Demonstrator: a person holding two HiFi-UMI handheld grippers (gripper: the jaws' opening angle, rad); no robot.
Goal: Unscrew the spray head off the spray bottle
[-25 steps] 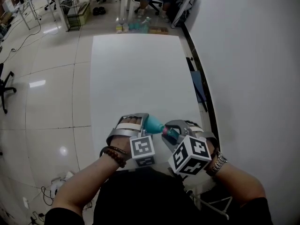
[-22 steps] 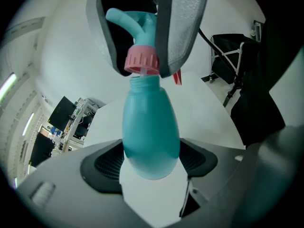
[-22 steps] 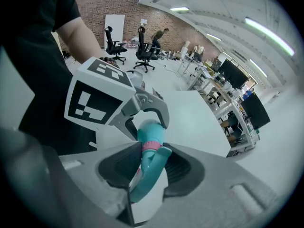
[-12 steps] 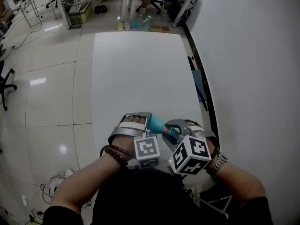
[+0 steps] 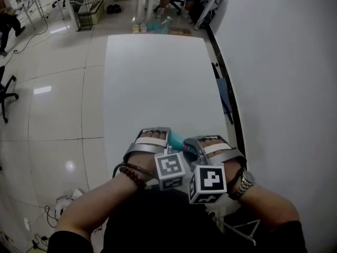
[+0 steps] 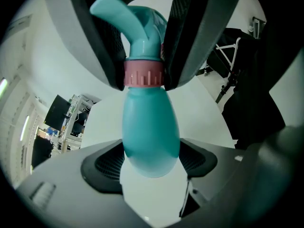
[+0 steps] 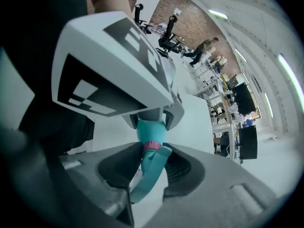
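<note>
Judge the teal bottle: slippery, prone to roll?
Probably slippery: the bottle looks smooth, glossy and tapered, so jaws could squeeze it out. Its rounded body would likely roll if laid down. Seems light plastic; contents can't be seen.

No word, brand name or number can be read anywhere in these views. The only signs are black-and-white square marker patterns, which are codes and not letters. One stands on the left cube [image 5: 171, 168] of the left gripper [image 5: 170, 139], near the person. Another stands on the right cube [image 5: 207, 182] of the right gripper [image 5: 188, 147], just beside it. The right gripper view shows the left cube's patterns large and close.
</note>
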